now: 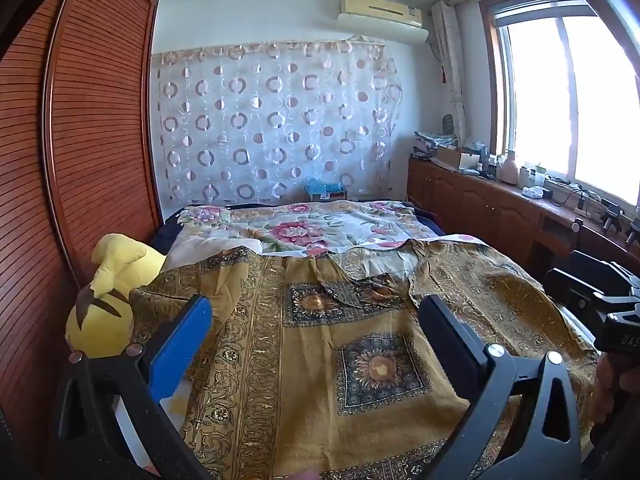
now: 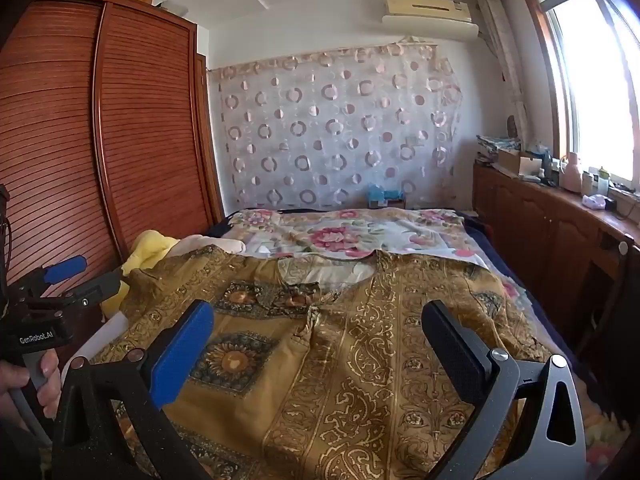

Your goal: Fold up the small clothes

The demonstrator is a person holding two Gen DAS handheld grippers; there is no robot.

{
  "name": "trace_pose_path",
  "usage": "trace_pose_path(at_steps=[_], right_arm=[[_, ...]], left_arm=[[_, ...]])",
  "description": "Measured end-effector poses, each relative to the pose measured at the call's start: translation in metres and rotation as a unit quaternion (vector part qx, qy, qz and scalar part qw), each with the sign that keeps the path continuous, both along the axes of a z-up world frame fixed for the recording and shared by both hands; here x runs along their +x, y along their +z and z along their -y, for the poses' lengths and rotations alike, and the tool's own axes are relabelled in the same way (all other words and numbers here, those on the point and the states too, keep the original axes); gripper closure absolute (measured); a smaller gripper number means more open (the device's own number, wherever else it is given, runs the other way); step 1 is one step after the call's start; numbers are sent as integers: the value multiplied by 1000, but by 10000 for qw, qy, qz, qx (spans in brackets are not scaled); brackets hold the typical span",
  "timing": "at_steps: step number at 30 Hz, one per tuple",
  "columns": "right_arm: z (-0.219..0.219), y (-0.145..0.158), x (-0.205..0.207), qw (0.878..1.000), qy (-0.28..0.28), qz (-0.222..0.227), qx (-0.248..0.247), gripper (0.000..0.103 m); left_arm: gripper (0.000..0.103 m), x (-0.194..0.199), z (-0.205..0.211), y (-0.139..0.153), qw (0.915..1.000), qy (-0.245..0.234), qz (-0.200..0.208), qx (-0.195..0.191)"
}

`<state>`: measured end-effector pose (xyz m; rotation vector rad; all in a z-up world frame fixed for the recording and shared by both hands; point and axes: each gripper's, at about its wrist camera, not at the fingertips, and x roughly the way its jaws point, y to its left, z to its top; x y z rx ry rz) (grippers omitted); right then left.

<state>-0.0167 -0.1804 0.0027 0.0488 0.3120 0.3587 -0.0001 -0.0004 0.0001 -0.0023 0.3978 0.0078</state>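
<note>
A mustard-gold garment with dark sunflower squares and paisley borders [image 1: 328, 344] lies spread flat across the near end of the bed [image 1: 434, 226], its open neckline toward the far wall. Beneath and beyond it a white sheet with large pink flowers [image 1: 304, 226] covers the mattress.

The left gripper [image 1: 316, 320] hovers over the left part of the cloth, one blue-padded and one black finger spread wide apart with nothing between them. The right gripper [image 2: 318, 324] hangs over the right part, its fingers likewise held wide and empty.

A yellow plush toy with brown-tipped ears [image 1: 108, 296] sits at the bed's left edge, touching the garment's sleeve, just beside the slatted red-brown wooden wardrobe [image 1: 88, 128]. A sheer curtain with ring patterns [image 1: 272, 120] hangs on the far wall, and a long wooden counter [image 2: 532, 208] under the window carries assorted bottles and boxes.
</note>
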Motion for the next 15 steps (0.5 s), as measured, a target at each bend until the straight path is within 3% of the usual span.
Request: trace_pose_path(at_steps=[15], right_arm=[[-1, -1, -3, 10000, 4, -28, -7, 0]], left_arm=[[0, -1, 1, 1, 10000, -6, 67, -9]])
